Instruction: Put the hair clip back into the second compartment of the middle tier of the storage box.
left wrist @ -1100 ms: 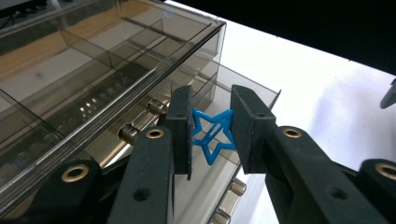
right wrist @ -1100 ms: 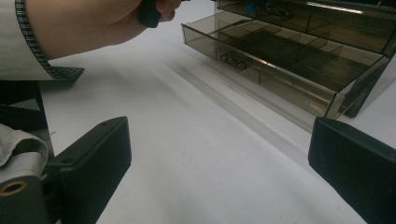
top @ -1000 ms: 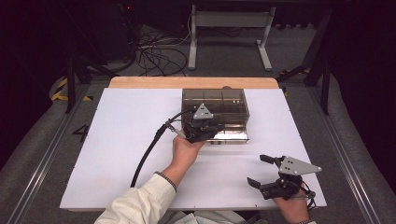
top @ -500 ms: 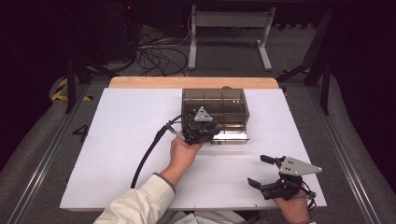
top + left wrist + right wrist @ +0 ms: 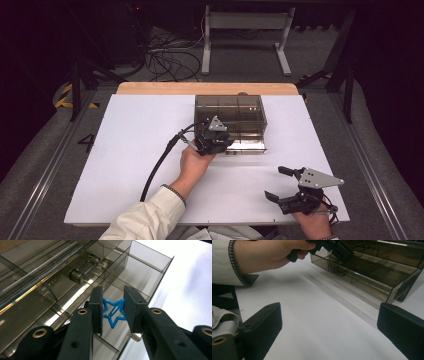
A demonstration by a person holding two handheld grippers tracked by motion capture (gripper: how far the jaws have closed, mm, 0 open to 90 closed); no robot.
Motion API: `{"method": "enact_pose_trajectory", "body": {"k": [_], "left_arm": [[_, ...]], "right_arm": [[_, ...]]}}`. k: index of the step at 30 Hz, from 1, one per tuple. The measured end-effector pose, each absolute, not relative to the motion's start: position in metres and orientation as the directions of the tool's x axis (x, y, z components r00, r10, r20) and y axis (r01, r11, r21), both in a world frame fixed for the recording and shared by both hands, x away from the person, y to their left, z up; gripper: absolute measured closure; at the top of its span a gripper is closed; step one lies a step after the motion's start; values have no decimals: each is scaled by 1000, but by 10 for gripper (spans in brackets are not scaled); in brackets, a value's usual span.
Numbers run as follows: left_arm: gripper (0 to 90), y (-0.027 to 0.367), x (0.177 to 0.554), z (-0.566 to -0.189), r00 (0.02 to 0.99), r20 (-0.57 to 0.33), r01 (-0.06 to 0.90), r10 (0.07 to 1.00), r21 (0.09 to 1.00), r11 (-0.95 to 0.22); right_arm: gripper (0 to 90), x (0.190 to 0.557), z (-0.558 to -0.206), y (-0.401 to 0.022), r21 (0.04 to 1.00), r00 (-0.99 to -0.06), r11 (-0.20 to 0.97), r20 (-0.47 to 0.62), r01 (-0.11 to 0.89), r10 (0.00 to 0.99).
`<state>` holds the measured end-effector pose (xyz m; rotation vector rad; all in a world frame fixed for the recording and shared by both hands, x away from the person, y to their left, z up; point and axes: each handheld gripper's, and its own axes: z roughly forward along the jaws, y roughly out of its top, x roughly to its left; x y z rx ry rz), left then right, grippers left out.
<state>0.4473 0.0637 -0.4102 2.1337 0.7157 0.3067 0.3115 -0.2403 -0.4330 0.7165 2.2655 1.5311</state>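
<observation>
**Blue star held over the box**

Nearest the person, the right gripper [image 5: 289,189] sits low at the front right of the white table [image 5: 130,150], jaws spread wide with nothing between them, only bare tabletop ahead in its own view. The right hand [image 5: 312,222] wraps its handle at the table's edge.

A step further in, the left hand [image 5: 194,162] reaches forward from a cream sleeve [image 5: 145,220] with a checked cuff, and a black cable [image 5: 157,165] loops back from it across the white surface.

Up at the front edge of the smoky clear box [image 5: 231,120], the left gripper [image 5: 113,311] has its jaws closed narrow on a small blue star clip [image 5: 113,315], pinched by its side points and held above the open compartments. The dividers and metal hinges lie right beneath and beyond it.

Past the table: a wooden strip [image 5: 207,88], a tangle of cables [image 5: 167,55] on the floor, and a white table frame [image 5: 245,30].
</observation>
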Motion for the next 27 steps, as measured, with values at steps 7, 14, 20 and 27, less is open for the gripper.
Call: {"method": "enact_pose_trajectory", "body": {"k": [7,14,20,27], "left_arm": [[703,64,447,-410,808,-24,380,589,785,-489],[681,64,447,-409,803,-26,384,595,787,-483],[650,64,447,-408,802,-21,380,596,789,-482],[590,67,441,-399,807,-28,363,590,811,-459]], "right_arm": [[69,312,-433,-240,925,-826,303,21,230,564],[69,312,-433,-240,925,-825,302,20,230,565],[69,312,-433,-241,925,-824,302,20,230,566],[68,312,-433,-241,926,-824,301,21,230,566]]}}
